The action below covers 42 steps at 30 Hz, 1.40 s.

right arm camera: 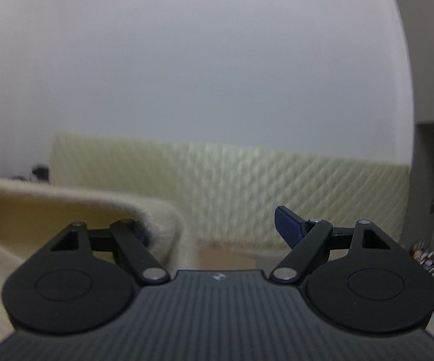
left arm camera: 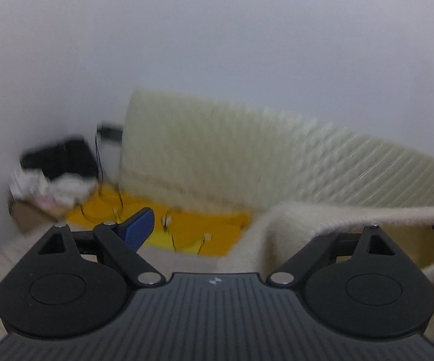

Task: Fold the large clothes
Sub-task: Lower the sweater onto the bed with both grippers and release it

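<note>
Both wrist cameras sit low behind their fingers, facing the wall (left arm camera: 217, 45). Both share the quilted mattress (right arm camera: 247, 186) ahead.

Ahead of both grippers the way ends at an upright quilted cream mattress (left arm camera: 247, 150) against the plain white wall (right arm camera: 186, 60), while a raised fold of fuzzy cream knitted garment (right arm camera: 66, 198) blocks the space between them.

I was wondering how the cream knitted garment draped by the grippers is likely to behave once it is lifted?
The cream knitted garment will probably be floppy: its edge already curves and sags. Its fuzzy, thick knit suggests it should not slip easily and may be fairly weighty. Blur hides finer detail.
</note>
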{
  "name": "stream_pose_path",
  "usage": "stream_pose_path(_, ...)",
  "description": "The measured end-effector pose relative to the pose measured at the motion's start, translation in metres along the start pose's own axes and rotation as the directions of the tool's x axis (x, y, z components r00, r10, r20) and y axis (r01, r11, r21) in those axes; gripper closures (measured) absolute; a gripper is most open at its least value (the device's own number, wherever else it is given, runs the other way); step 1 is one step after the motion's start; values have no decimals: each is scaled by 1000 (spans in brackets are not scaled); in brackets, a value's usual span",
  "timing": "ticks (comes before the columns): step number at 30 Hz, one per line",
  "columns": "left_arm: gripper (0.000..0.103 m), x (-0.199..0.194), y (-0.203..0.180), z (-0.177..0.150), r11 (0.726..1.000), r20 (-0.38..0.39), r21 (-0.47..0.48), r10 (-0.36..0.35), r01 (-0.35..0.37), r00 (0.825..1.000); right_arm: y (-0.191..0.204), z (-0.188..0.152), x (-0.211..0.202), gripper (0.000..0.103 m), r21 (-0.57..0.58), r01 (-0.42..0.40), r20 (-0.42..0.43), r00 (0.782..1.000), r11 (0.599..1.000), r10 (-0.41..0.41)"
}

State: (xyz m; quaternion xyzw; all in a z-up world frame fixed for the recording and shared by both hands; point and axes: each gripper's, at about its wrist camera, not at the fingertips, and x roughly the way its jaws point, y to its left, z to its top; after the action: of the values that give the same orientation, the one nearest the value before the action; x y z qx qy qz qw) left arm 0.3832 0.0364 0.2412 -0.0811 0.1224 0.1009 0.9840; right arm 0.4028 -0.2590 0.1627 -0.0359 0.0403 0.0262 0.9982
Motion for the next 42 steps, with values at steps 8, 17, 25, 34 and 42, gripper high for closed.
stream_pose_path(8, 10, 274, 33, -151, 999, -228, 30, 21, -14, 974, 47, -126, 184, 24, -5, 8, -168, 986, 1000, -9)
stream_pose_path(17, 10, 394, 51, -243, 999, -427, -4, 34, -40, 904, 77, -236, 269, 24, -1, 4, -366, 930, 1000, -4)
stream_pose_path(25, 12, 420, 58, -268, 999, -555, 3, 29, -33, 831, 88, -276, 298, 24, 46, -36, -530, 846, 998, 55)
stream_pose_path(34, 10, 388, 34, -233, 990, -625, 62, -60, 127, 779, 86, -259, 293, 25, 141, -65, -627, 767, 988, 140)
stream_pose_path(42, 10, 295, 29, -192, 987, -549, 44, -104, 153, 829, 63, -216, 218, 25, 209, -84, -586, 787, 974, 193)
